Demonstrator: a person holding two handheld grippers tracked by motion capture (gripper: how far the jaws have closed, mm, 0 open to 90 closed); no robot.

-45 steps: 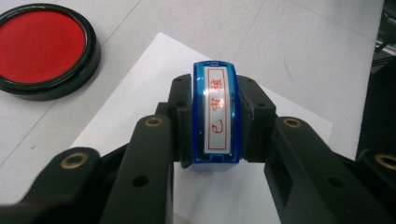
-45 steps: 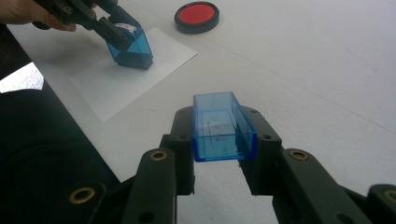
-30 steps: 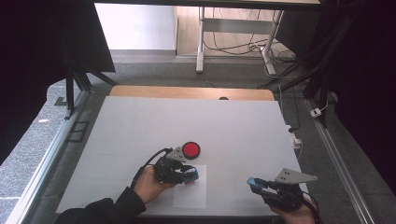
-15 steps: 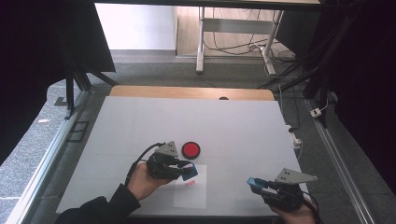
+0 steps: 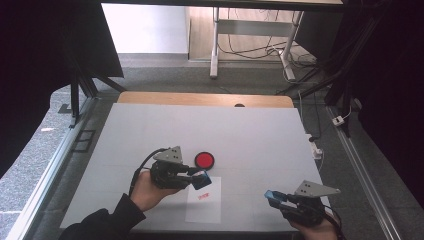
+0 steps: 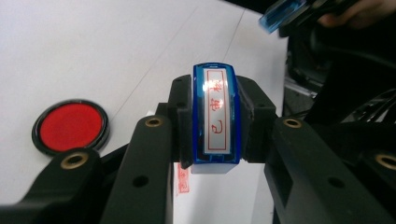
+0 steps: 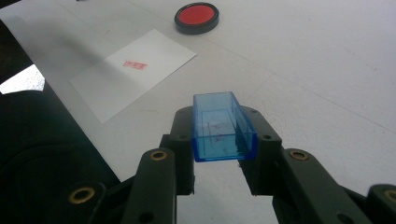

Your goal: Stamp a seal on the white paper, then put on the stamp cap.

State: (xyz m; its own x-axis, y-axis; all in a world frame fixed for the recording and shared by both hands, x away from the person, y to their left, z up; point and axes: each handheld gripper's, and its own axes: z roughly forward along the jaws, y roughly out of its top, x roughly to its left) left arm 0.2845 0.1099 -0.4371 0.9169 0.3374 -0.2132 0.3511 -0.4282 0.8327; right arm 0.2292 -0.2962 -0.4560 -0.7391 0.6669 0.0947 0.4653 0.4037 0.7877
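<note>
Two claws are mine, and each is clamped on something. My left gripper (image 5: 200,179) pinches the blue stamp (image 6: 216,116) by its sides, raised clear of the white paper (image 5: 204,207), its red-lettered face turned toward my camera. A red imprint (image 5: 202,196) sits on that paper. The red ink pad (image 5: 204,160) lies on the table (image 5: 260,135) at about twelve o'clock from the stamp, just beside it. My right gripper (image 5: 274,196), at four o'clock from the stamp and well apart, grips the empty blue stamp cap (image 7: 223,126).
</note>
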